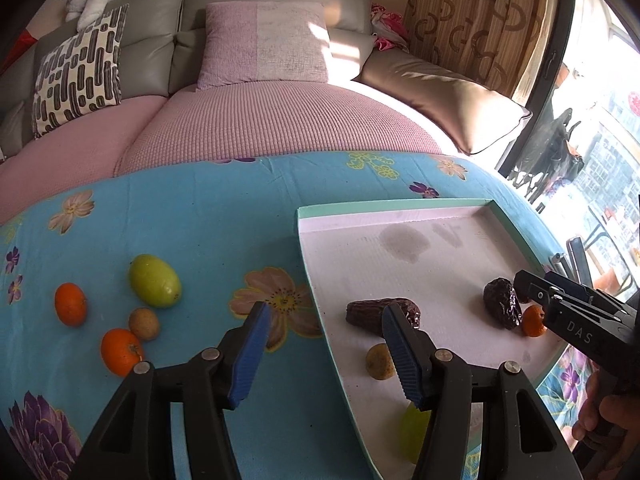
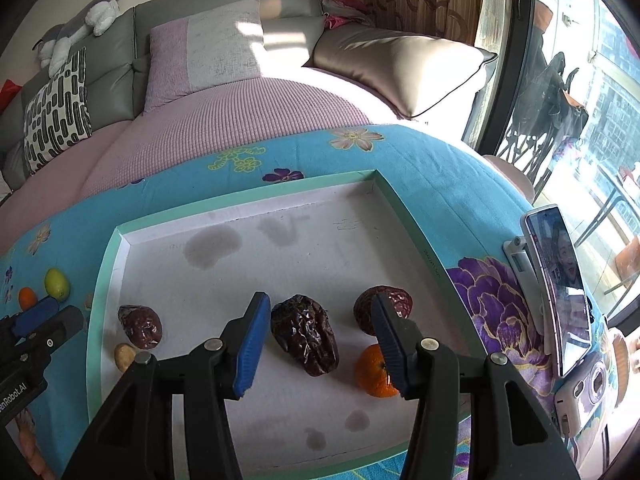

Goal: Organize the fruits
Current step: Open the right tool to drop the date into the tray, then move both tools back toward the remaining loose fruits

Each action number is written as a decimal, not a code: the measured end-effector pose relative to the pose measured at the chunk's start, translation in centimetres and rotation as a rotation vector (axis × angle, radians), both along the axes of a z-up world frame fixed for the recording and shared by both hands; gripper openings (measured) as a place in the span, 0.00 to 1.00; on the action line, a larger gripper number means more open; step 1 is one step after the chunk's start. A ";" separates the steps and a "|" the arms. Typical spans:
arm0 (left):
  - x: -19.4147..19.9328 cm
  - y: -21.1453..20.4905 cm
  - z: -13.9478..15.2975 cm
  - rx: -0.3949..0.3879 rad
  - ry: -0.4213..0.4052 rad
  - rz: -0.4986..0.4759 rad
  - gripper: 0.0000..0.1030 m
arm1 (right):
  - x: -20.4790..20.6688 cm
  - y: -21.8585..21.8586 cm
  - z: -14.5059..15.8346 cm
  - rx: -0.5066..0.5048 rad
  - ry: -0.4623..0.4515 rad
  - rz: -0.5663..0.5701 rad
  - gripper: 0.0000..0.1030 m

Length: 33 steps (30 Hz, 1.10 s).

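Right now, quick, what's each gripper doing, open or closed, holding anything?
Left gripper: open, holding nothing, over the tray's left edge.
Right gripper: open, holding nothing, a dark dried date lying between its fingers.

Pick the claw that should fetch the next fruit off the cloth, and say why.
Left. The left claw hangs open beside the green fruit and oranges lying on the cloth. The right claw hangs open over the tray, farther from them.

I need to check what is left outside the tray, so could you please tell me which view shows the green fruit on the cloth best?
The left wrist view: green fruit large, unobstructed. The right wrist shows it small at the edge.
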<state>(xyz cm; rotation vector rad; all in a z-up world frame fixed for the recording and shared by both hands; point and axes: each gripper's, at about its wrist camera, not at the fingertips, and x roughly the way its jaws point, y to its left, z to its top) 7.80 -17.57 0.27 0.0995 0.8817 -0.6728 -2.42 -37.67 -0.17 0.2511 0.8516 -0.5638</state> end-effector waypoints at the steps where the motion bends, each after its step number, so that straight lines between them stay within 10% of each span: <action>1: 0.1 0.3 0.0 0.000 0.001 0.010 0.60 | 0.0 0.1 0.1 0.001 -0.003 0.004 0.52; 20: 1.0 2.9 -2.1 0.039 0.055 0.080 0.60 | 0.8 1.6 -0.1 0.005 0.004 0.047 0.52; 33: 1.5 3.8 -2.5 0.089 0.026 0.155 0.98 | 1.2 2.0 -0.4 0.001 0.001 0.069 0.79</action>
